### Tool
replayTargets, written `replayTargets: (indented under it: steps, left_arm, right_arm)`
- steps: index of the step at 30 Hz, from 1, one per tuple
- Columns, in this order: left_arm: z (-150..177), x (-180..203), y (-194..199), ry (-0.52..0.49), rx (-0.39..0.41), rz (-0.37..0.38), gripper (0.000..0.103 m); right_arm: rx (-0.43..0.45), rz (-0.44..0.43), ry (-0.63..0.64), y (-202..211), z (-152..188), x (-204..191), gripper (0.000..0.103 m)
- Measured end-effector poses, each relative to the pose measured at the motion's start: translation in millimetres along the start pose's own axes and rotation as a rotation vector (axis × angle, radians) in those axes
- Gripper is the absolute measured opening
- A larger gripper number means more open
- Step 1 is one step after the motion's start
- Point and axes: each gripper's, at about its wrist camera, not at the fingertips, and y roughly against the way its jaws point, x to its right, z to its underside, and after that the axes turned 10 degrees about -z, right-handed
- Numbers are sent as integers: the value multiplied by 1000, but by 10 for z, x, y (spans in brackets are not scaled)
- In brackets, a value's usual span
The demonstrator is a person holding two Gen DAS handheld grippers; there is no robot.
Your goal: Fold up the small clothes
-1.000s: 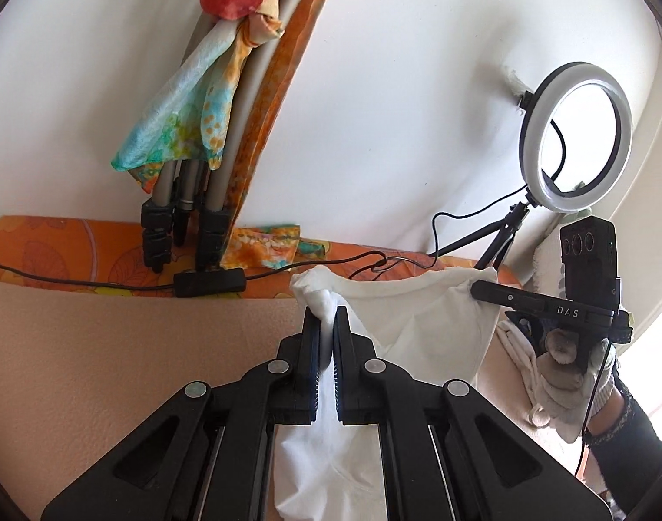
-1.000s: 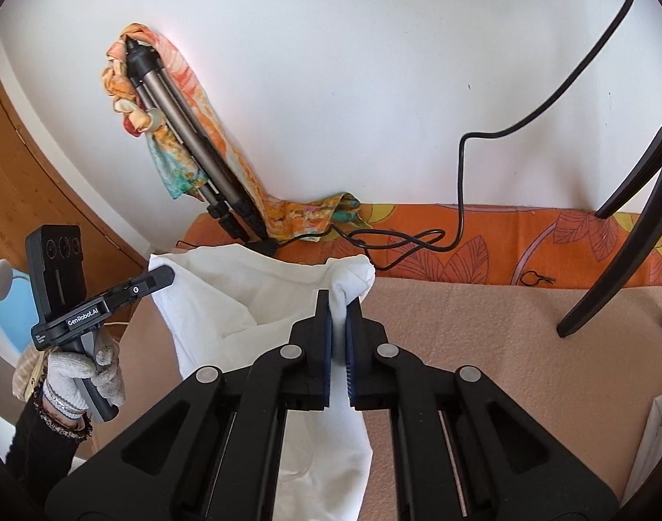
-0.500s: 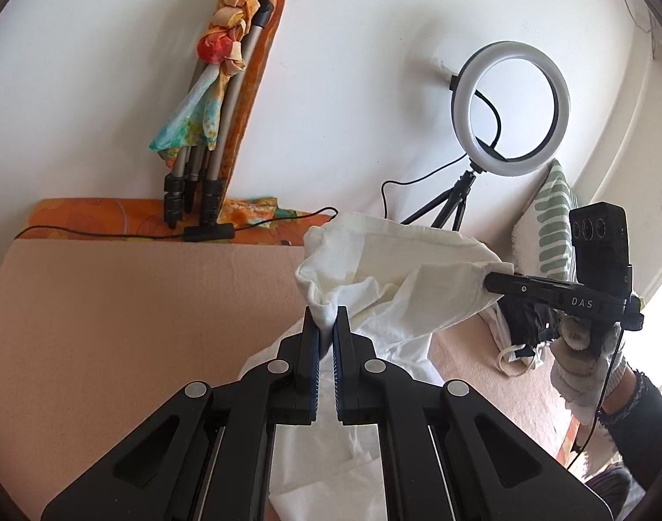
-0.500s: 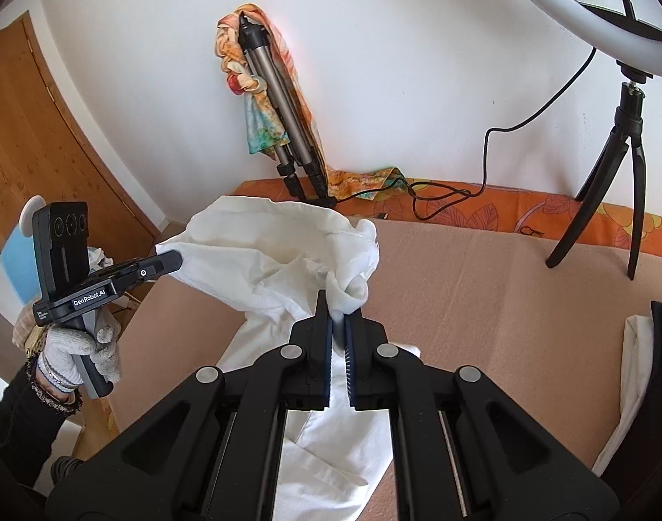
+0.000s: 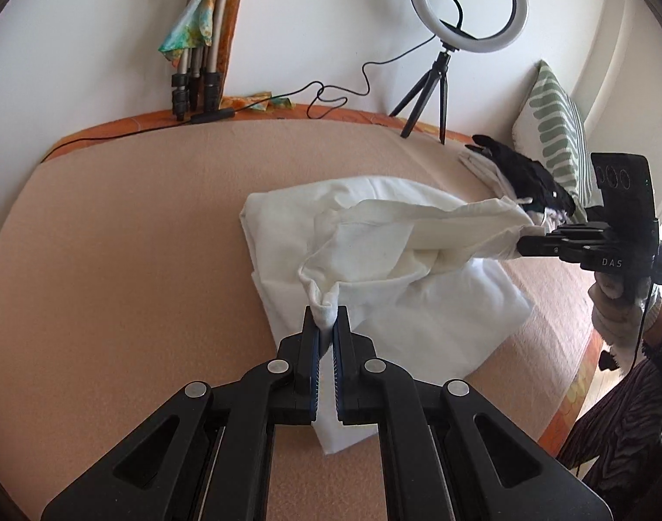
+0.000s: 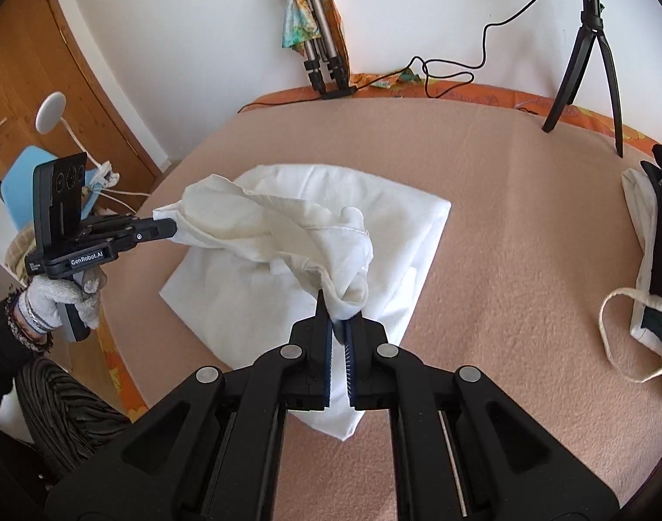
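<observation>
A white garment (image 5: 387, 234) hangs stretched between both grippers, its lower part draped on the beige blanket (image 5: 122, 269). My left gripper (image 5: 326, 325) is shut on one corner of it. My right gripper (image 6: 339, 321) is shut on the other corner. In the left wrist view the right gripper (image 5: 526, 243) shows at right, holding the cloth. In the right wrist view the left gripper (image 6: 168, 228) shows at left, and the garment (image 6: 287, 234) sags between the two.
A ring light on a tripod (image 5: 444, 65) stands at the back of the bed. A folded tripod with a coloured scarf (image 5: 196, 56) leans on the wall, with cables beside it. Black and white clothes (image 5: 518, 173) and a striped pillow (image 5: 552, 130) lie at right.
Both grippers have come down and back from near the wall, carrying the garment. Its lower part now lies on the blanket.
</observation>
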Motion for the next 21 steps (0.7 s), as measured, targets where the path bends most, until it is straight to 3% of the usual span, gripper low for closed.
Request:
replayTargets:
  steps: [9,12,14,15,17,19,21]
  left_arm:
    - [285,117,141,-125,-11,-78,4]
    - [392,37,285,-108,-24,-68,4]
    - [439,-17,418,-69,-24,-42,6]
    - [440,-34,477,-54,-14,-40,8]
    - [394,-45,561,-33,20,-40,12]
    - [307,-20,550,-11,29,-29,16]
    - [230,82,480,-30,28,-38,32]
  right_arm:
    - [-6,110,89,53,260,-141,6]
    - [-43,134,167,149,338,-276,6]
    - [-54,153,186,249,411,-331,14]
    - [-47,161,183,306,438,-346,32]
    - [-1,164,168,421,459,-373,49]
    - [25,127,145,466,438,-399,49]
    - [38,94,122,445,410,-434,49]
